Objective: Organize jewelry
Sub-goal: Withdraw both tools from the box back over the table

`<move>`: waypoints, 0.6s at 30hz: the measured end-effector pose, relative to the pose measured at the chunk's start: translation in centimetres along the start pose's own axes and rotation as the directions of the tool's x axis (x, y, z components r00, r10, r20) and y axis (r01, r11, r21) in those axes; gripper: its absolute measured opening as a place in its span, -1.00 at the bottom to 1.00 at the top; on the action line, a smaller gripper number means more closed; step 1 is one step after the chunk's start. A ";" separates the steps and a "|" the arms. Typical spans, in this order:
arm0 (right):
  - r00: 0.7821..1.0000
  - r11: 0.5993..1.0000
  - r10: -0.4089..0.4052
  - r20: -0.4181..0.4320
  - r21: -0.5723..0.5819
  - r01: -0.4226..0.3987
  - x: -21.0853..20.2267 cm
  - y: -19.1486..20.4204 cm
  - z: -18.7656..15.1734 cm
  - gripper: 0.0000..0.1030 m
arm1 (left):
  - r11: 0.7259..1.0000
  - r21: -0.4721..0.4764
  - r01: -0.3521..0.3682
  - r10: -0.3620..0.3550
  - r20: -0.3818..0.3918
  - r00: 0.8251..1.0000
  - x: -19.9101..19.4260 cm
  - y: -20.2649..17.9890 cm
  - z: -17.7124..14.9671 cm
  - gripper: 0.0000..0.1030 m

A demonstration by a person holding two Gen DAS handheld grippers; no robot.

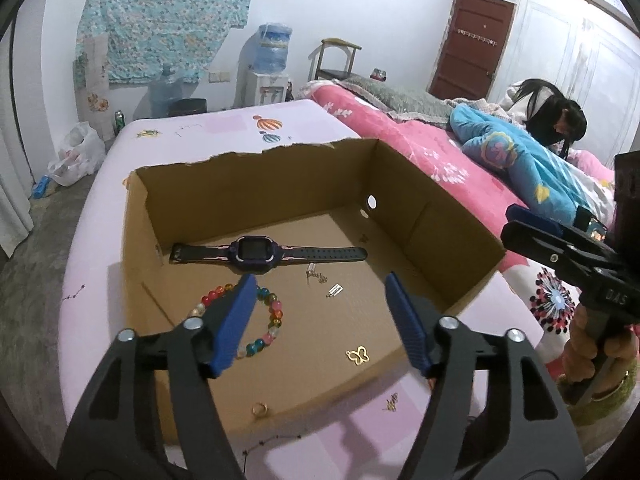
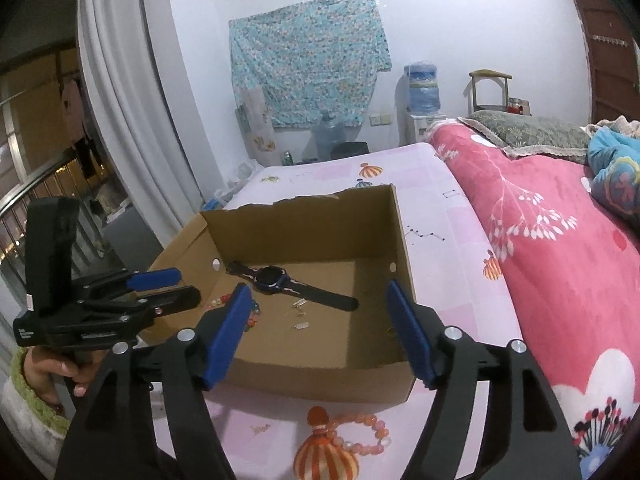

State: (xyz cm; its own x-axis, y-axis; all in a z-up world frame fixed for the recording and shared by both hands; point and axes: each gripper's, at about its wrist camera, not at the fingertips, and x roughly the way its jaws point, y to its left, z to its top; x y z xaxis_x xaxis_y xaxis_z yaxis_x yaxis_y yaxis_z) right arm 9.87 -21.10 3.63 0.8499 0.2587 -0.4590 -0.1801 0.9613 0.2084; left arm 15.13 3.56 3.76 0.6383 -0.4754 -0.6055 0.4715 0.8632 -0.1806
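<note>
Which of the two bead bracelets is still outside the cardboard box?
The orange-pink bracelet, lying on the pink sheet before the box; the multicoloured bracelet lies inside.

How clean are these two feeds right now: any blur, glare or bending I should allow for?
Left wrist view: sharp on the watch and bead bracelet, box edges bowed by the fisheye, dark corners. Right wrist view: same bowing, box floor shadowed, small pieces there soft, no glare.

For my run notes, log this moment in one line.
left tongs open | right tongs open | black smartwatch in brown cardboard box | pink bead bracelet outside
</note>
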 end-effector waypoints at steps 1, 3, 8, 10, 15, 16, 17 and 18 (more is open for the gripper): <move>1.000 1.000 0.002 -0.001 0.003 -0.002 -0.2 0.0 -0.1 0.42 | 1.000 0.000 0.000 0.000 0.008 1.000 -0.5 0.0 -0.1 0.38; 1.000 1.000 0.004 -0.001 0.005 -0.004 -0.4 0.2 -0.2 0.44 | 1.000 0.002 -0.001 0.001 0.026 1.000 -1.8 -0.1 -0.4 0.43; 1.000 1.000 0.007 0.004 0.005 -0.007 -1.1 0.6 -0.7 0.52 | 1.000 0.023 -0.002 0.000 0.066 0.998 -4.6 -0.5 -1.4 0.58; 1.000 1.000 0.004 0.006 0.007 -0.004 -1.3 0.6 -0.9 0.53 | 1.000 0.032 0.000 -0.003 0.072 0.997 -5.4 -0.7 -1.8 0.63; 1.000 1.000 -0.026 0.016 0.017 0.026 -2.6 0.0 -1.4 0.53 | 0.999 0.041 -0.003 0.000 0.073 0.997 -7.3 -0.9 -3.6 0.67; 0.999 0.999 -0.037 0.017 0.021 0.036 -2.9 -0.3 -1.5 0.53 | 0.999 0.042 -0.004 0.001 0.072 0.997 -7.5 -0.9 -3.9 0.69; 0.999 0.999 -0.046 0.016 0.026 0.046 -3.3 -0.5 -1.7 0.53 | 0.999 0.043 -0.006 0.003 0.068 0.998 -7.7 -0.9 -4.3 0.70; 0.998 0.998 -0.057 0.015 0.034 0.057 -3.6 -1.0 -1.9 0.53 | 0.999 0.043 -0.008 0.006 0.064 0.998 -7.9 -0.9 -4.7 0.71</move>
State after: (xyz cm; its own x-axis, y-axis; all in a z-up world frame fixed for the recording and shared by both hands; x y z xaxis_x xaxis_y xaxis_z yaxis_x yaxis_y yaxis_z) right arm 6.03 -22.82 3.43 0.8660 0.2020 -0.4575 -0.1150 0.9707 0.2110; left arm 6.76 7.37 5.06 0.6785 -0.4805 -0.5557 0.4918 0.8590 -0.1424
